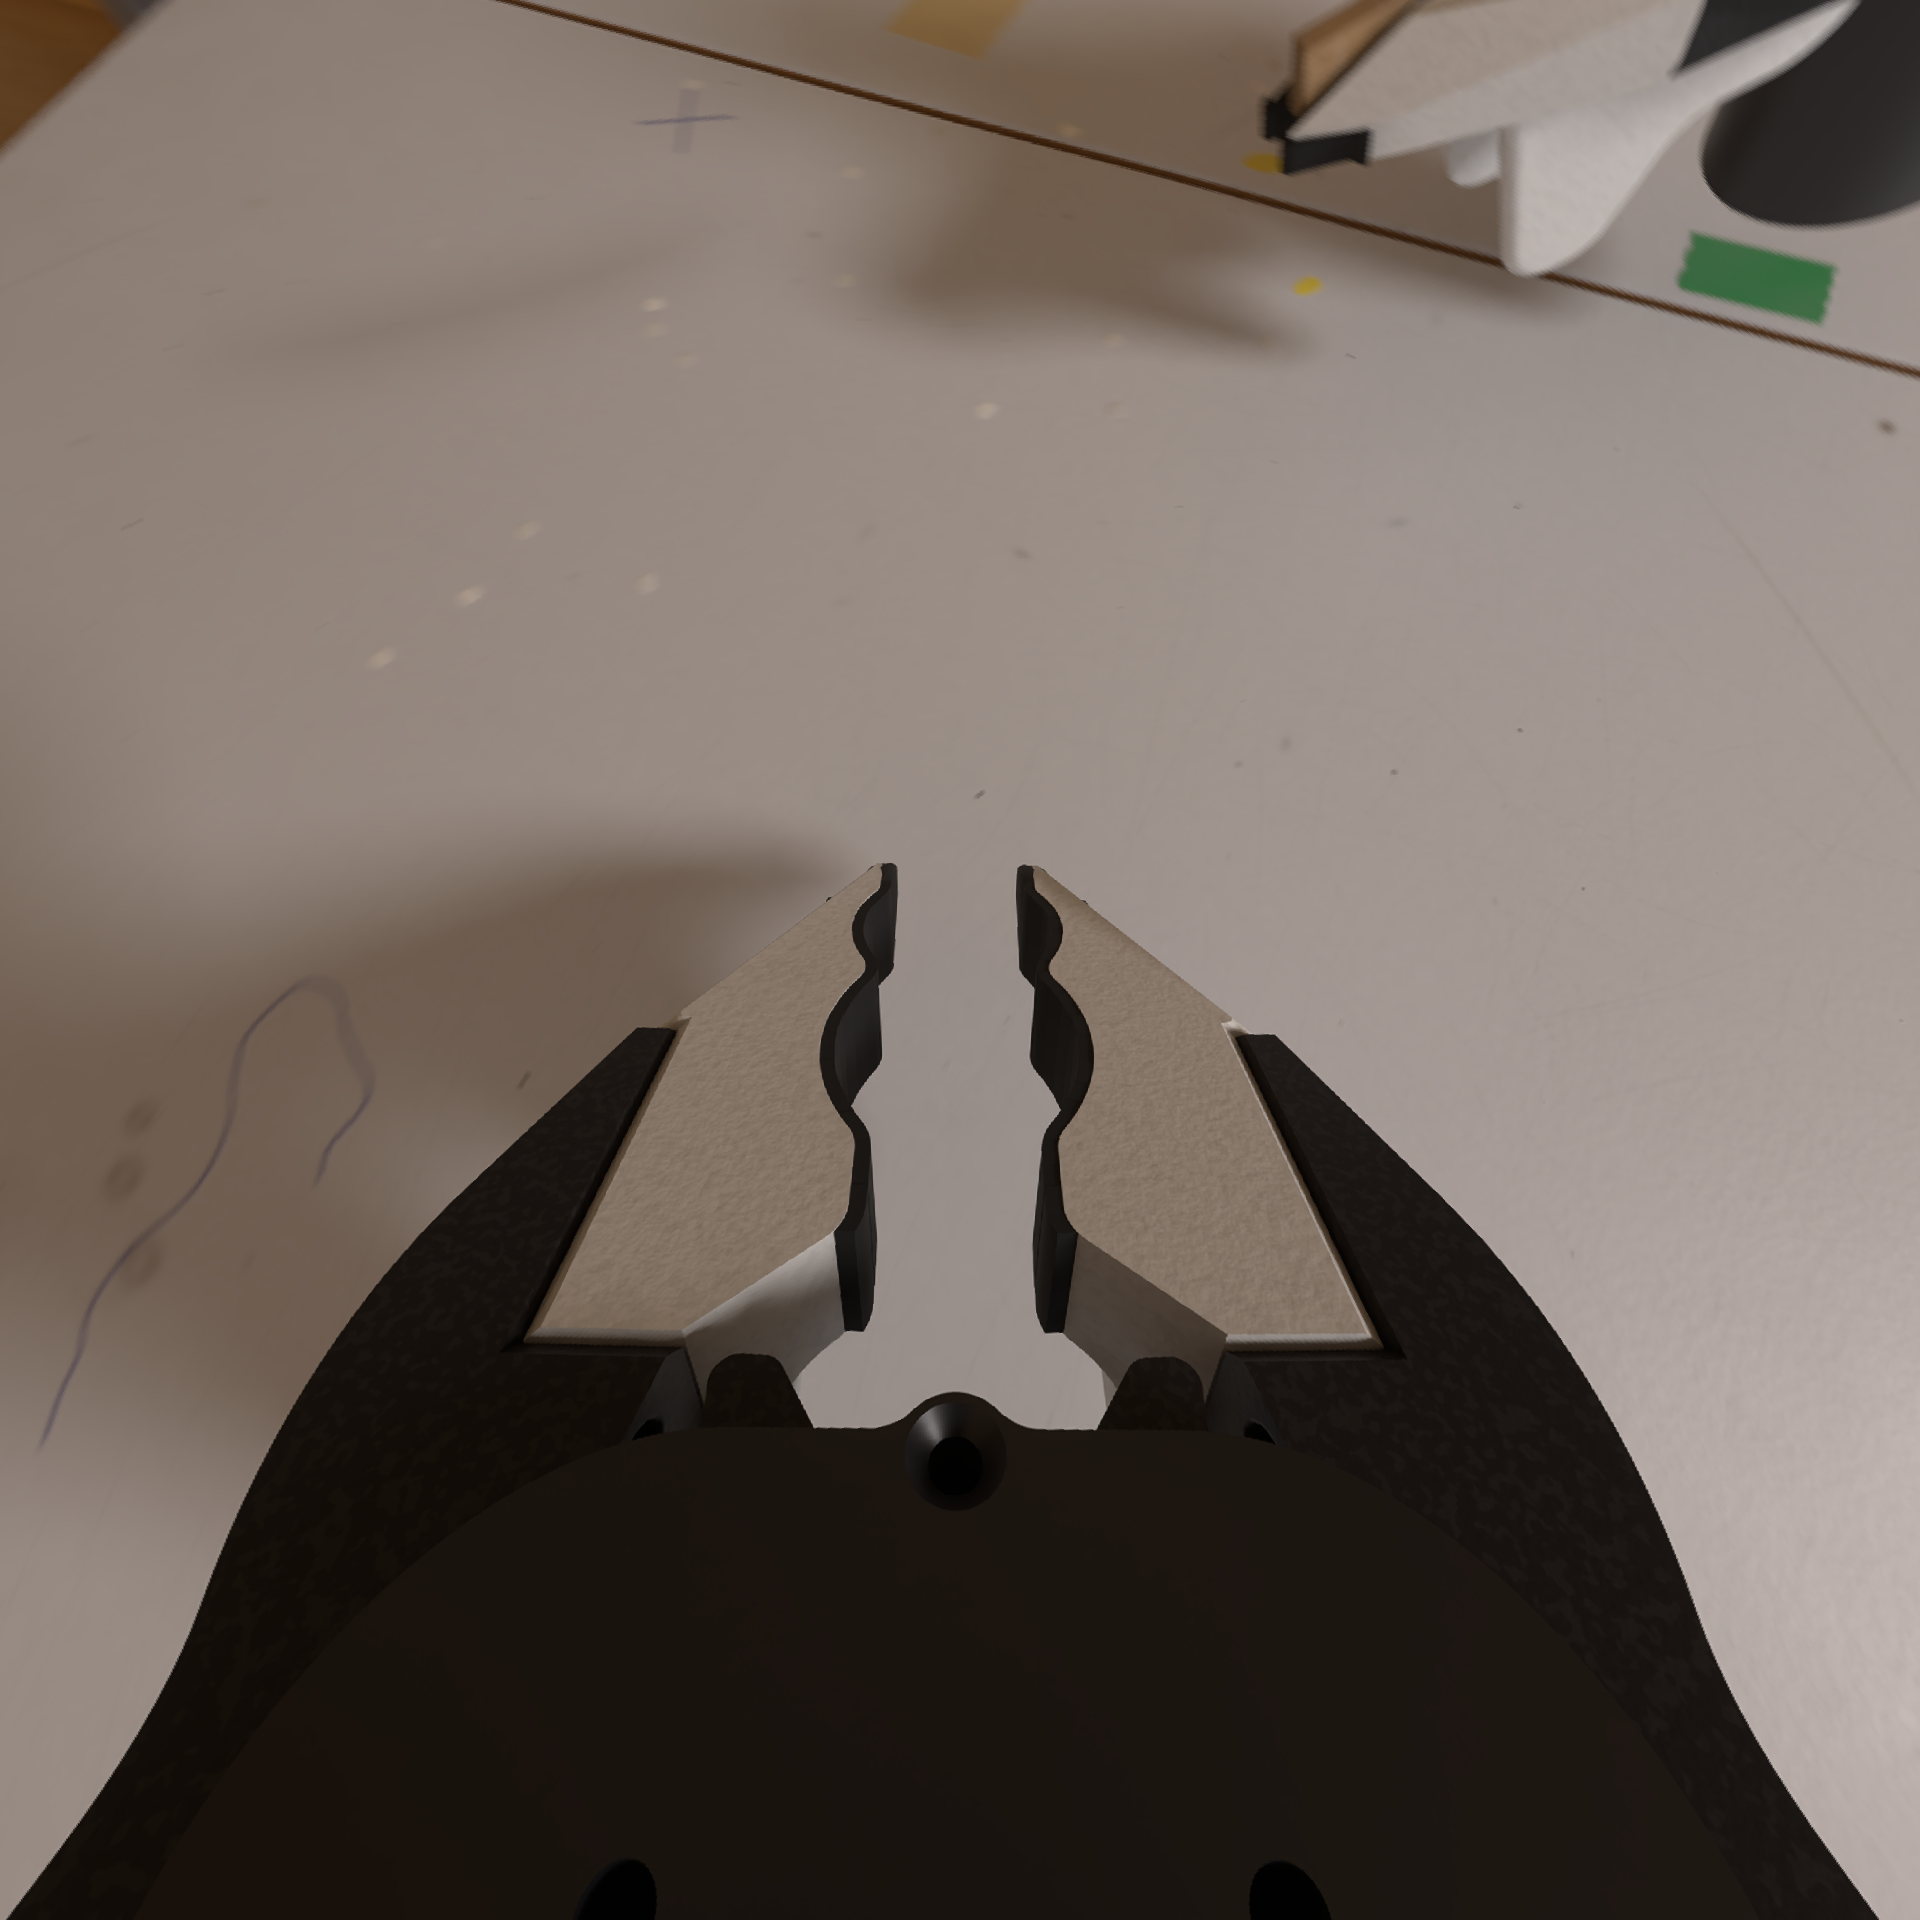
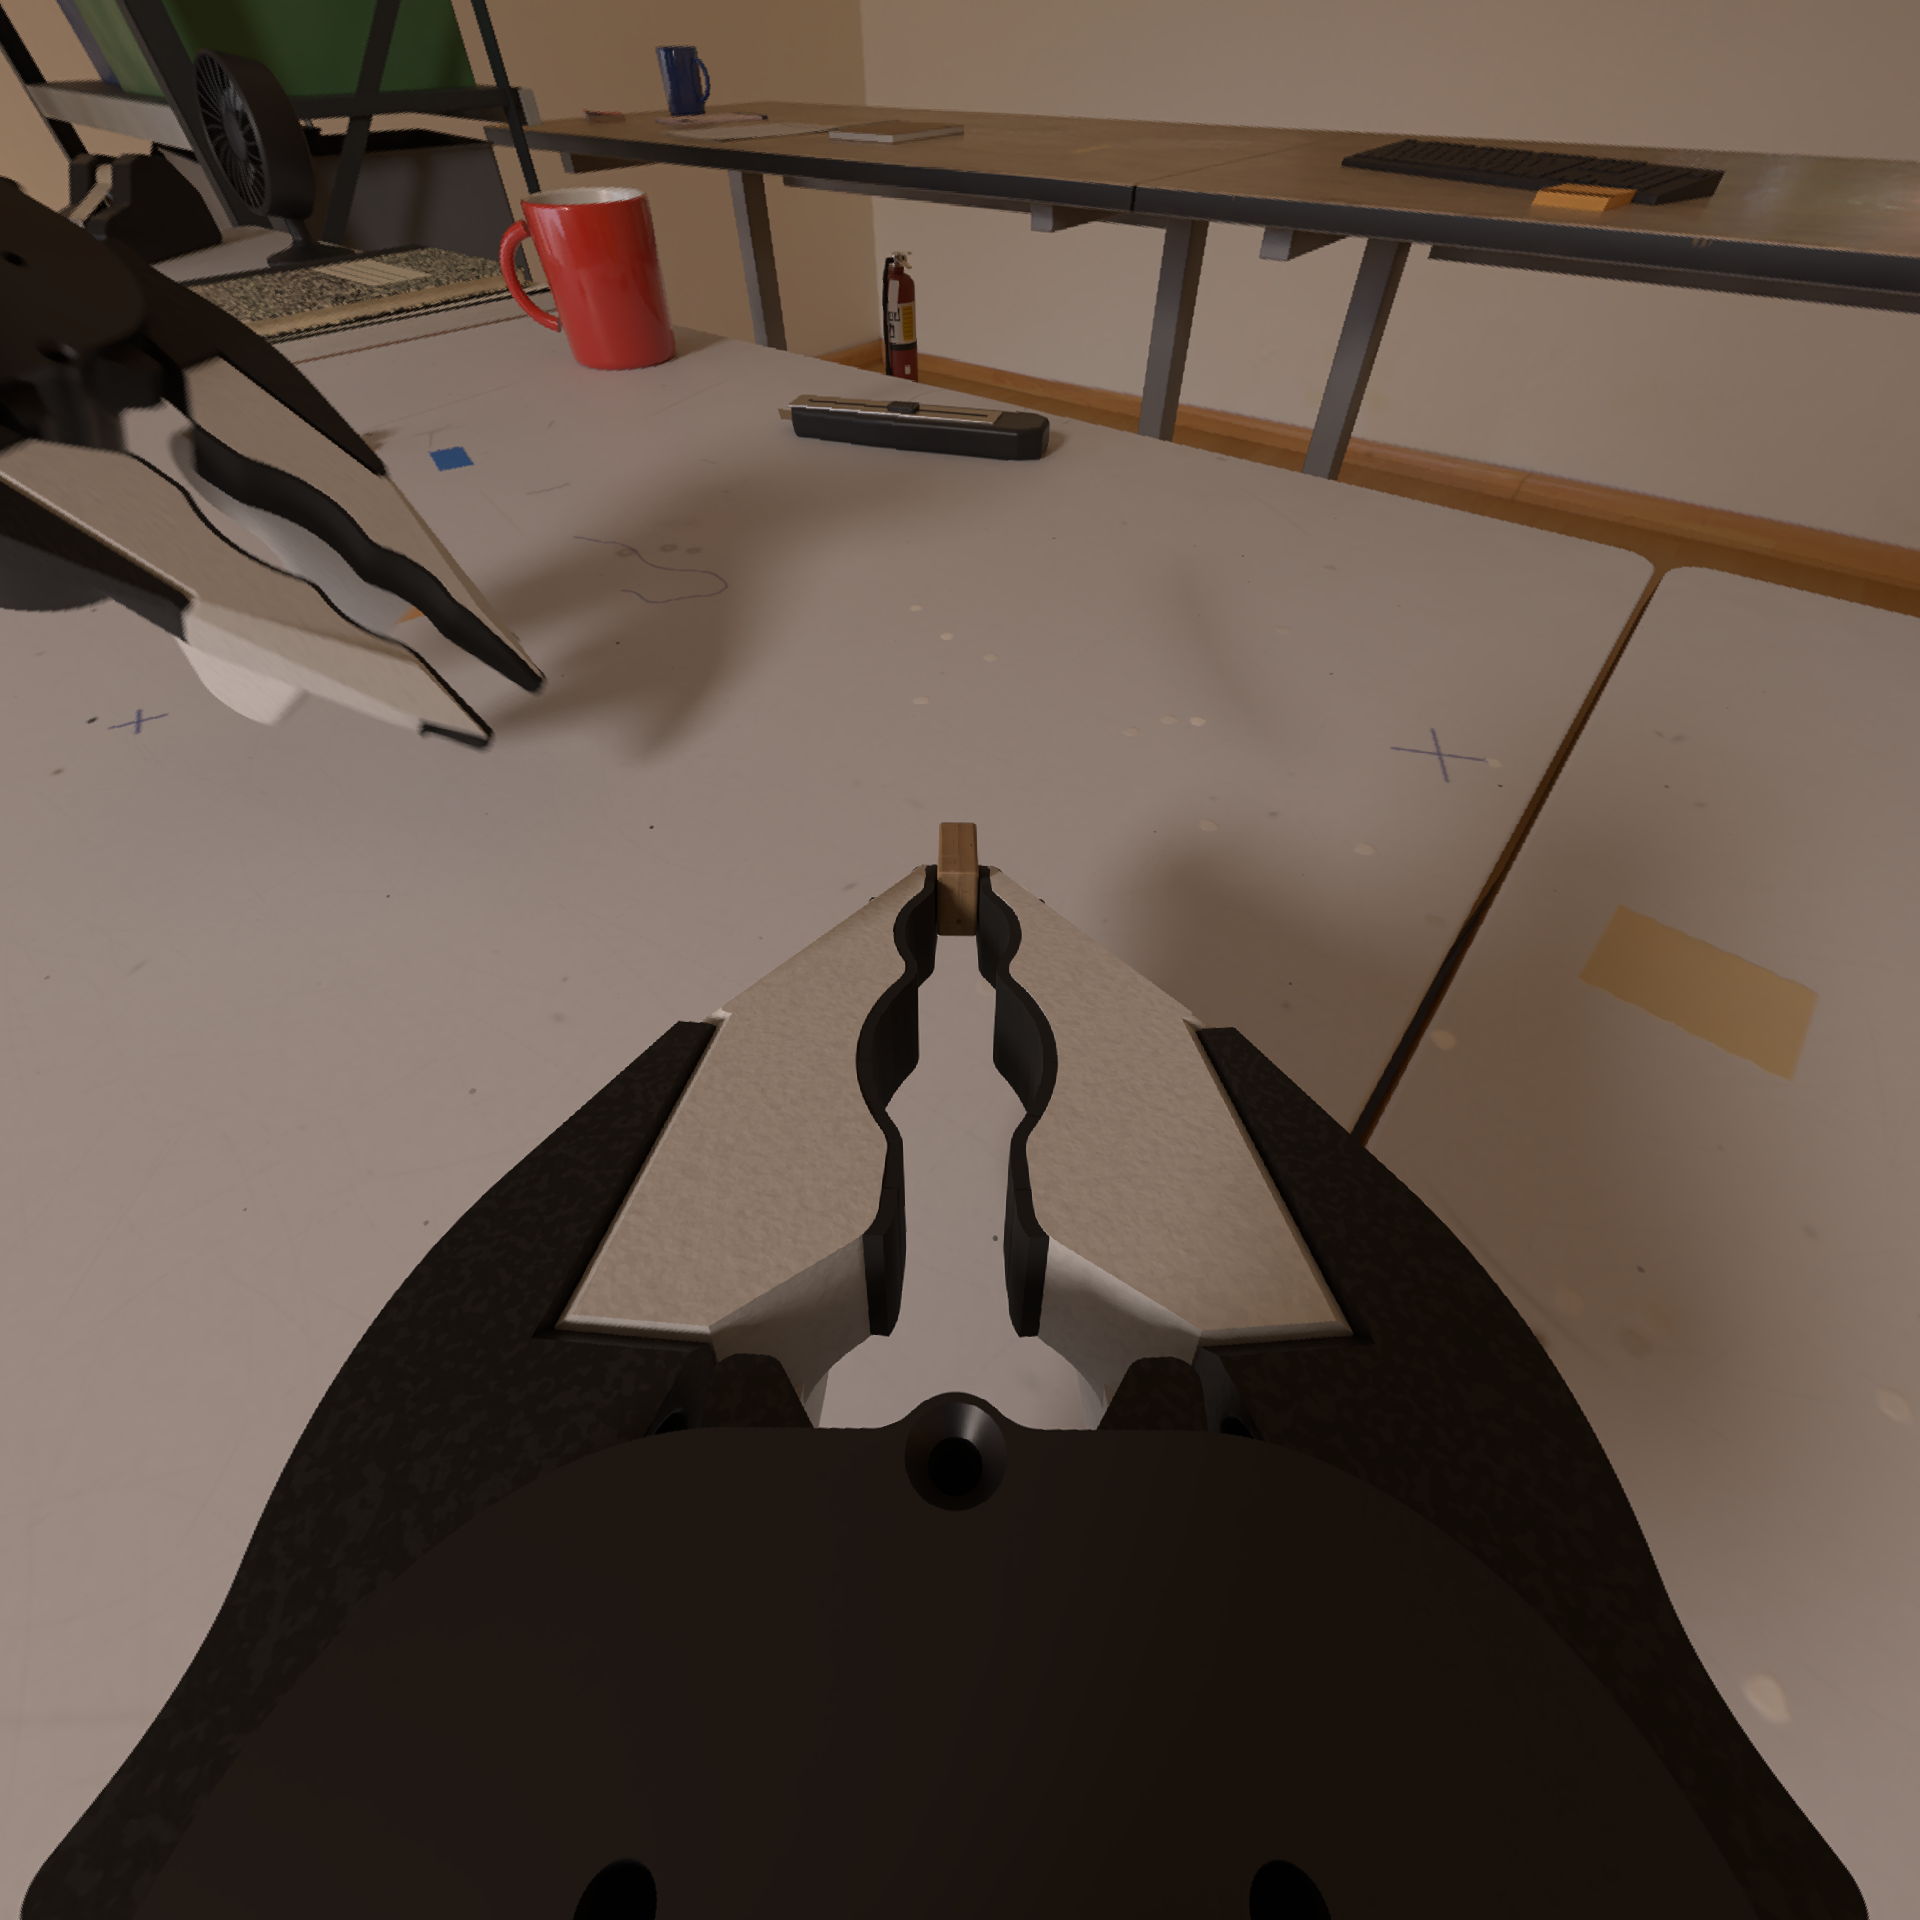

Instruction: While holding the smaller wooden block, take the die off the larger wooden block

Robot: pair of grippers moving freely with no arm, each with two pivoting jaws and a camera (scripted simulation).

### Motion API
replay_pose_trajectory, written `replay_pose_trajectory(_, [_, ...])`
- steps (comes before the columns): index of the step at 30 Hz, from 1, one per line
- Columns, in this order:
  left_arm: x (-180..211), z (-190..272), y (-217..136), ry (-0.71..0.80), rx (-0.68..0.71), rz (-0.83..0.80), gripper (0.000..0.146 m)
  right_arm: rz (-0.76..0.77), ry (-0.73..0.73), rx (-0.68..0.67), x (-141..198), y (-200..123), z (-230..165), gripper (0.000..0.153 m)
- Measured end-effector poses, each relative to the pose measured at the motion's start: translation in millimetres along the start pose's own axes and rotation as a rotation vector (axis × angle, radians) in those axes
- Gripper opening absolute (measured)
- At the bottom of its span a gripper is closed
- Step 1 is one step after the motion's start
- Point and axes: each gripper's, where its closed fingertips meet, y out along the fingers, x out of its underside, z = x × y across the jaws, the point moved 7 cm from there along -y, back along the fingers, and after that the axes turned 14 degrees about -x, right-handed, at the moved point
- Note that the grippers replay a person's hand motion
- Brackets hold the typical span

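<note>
The white table (image 2: 1039,644) carries pen marks, pale spots and patches of tape, with a seam running along its right side. Beyond it stand brown desks (image 2: 1195,156) bearing a black keyboard (image 2: 1532,171) and a blue mug (image 2: 683,78). On the white table's far side sit a red mug (image 2: 597,275) and, well to its right, a black utility knife (image 2: 920,421). The left gripper (image 1: 958,883) hangs above bare table surface, its jaws apart by a narrow gap with nothing between them. The right gripper (image 2: 958,883) is closed on the smaller wooden block (image 2: 957,878), which is pinched at the very fingertips and stands up slightly above them. The left wrist view shows that same block as a thin tan edge at the upper right. Neither the larger wooden block nor the die appears in either view.
</note>
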Motion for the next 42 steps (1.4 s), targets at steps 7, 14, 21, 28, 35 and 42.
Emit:
replay_pose_trajectory(7, [43, -41, -60, -0.149, -0.247, -0.015, 0.022, -0.006, -0.002, -0.006, 1, 1, -1, 0.006])
replay_pose_trajectory(14, [85, -52, -96, -0.214, -0.335, -0.11, 0.025, -0.011, -0.004, -0.008, 1, 2, -2, 0.006])
replay_pose_trajectory(21, [99, -45, -85, -0.233, -0.282, -0.192, 0.023, -0.012, -0.004, -0.005, 1, 2, -2, 0.006])
replay_pose_trajectory(28, [96, -51, -64, -0.285, -0.249, -0.206, 0.013, -0.013, -0.001, -0.002, 1, 1, -1, 0.006])
replay_pose_trajectory(35, [90, -69, -50, -0.253, -0.372, -0.223, 0.003, -0.013, 0.0, -0.001, 1, 1, 0, 0.006])
replay_pose_trajectory(42, [82, -80, -43, -0.221, -0.446, -0.187, 0.014, -0.014, -0.003, 0.0, 1, 1, -1, 0.006])
